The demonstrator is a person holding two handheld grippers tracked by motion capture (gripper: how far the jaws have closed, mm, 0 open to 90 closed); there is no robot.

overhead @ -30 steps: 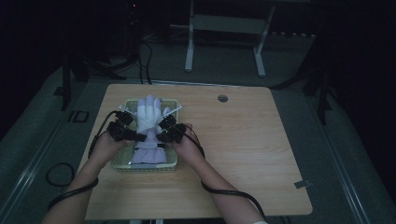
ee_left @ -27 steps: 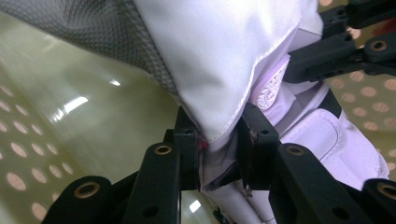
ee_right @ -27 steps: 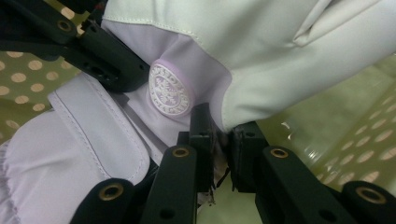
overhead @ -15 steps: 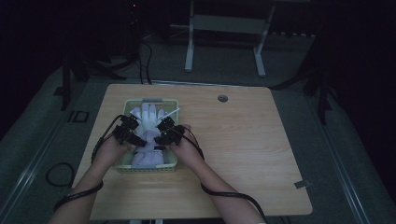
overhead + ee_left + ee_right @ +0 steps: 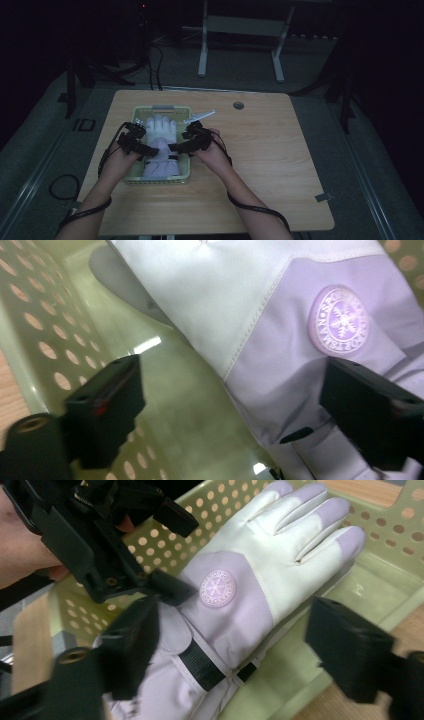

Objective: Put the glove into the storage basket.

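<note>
Where basket [image 5: 131, 179] walls hem glove [image 5: 161, 145]

Matt cloth glove [image 5: 250, 575], glossy perforated plastic basket [image 5: 380, 595]

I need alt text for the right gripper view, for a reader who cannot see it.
A white and lilac padded glove with a round snowflake badge lies in a pale green perforated plastic basket. The right claw stands open above its cuff, its jaws having just opened, nothing gripped; the left claw hovers beyond.
</note>
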